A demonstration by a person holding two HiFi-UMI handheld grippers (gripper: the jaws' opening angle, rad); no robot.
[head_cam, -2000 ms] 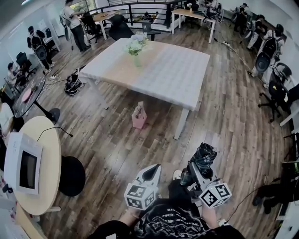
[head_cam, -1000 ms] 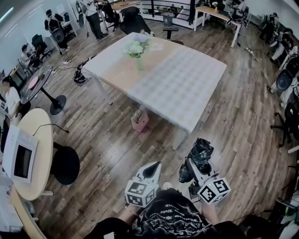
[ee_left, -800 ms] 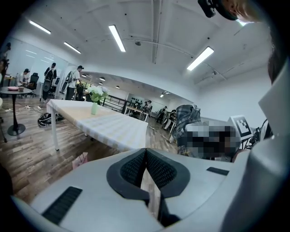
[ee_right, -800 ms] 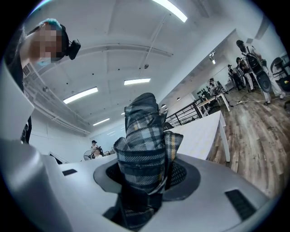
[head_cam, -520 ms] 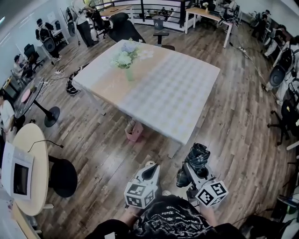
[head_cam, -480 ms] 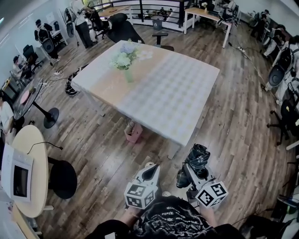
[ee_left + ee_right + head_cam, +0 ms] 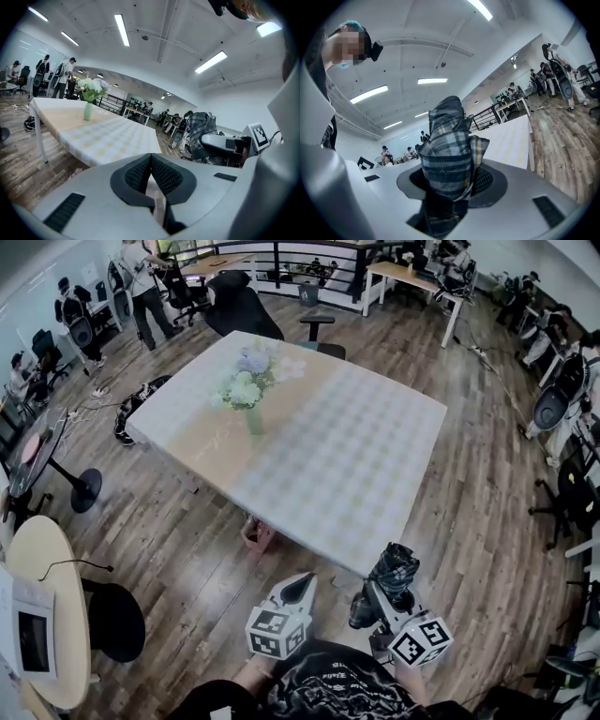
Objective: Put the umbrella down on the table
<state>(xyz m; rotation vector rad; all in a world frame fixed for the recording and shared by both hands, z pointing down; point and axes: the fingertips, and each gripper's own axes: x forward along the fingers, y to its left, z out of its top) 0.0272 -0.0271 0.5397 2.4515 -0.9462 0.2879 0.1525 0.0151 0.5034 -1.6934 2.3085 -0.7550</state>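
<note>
My right gripper [image 7: 378,593] is shut on a folded dark plaid umbrella [image 7: 391,570], which stands up between its pads [image 7: 486,180] and fills the middle of the right gripper view as a bundle of umbrella fabric [image 7: 449,140]. It hangs over the wooden floor, just short of the near edge of the big table [image 7: 375,456] with the pale checked cloth. My left gripper [image 7: 299,591] is beside it to the left, shut with nothing between its pads [image 7: 161,174]. In the left gripper view the table [image 7: 101,133] stretches ahead and the umbrella [image 7: 204,129] shows at the right.
A green vase of white flowers [image 7: 247,392] stands on the table's left half. A pink basket [image 7: 255,535] sits on the floor under the near edge. A round side table [image 7: 52,615] and black stool [image 7: 114,620] are at the left, office chairs [image 7: 562,493] at the right, people at the far desks.
Both grippers have travelled forward together towards the table, whose near edge now lies close in front of them. The umbrella stays gripped in the right gripper, and the left stays shut.
</note>
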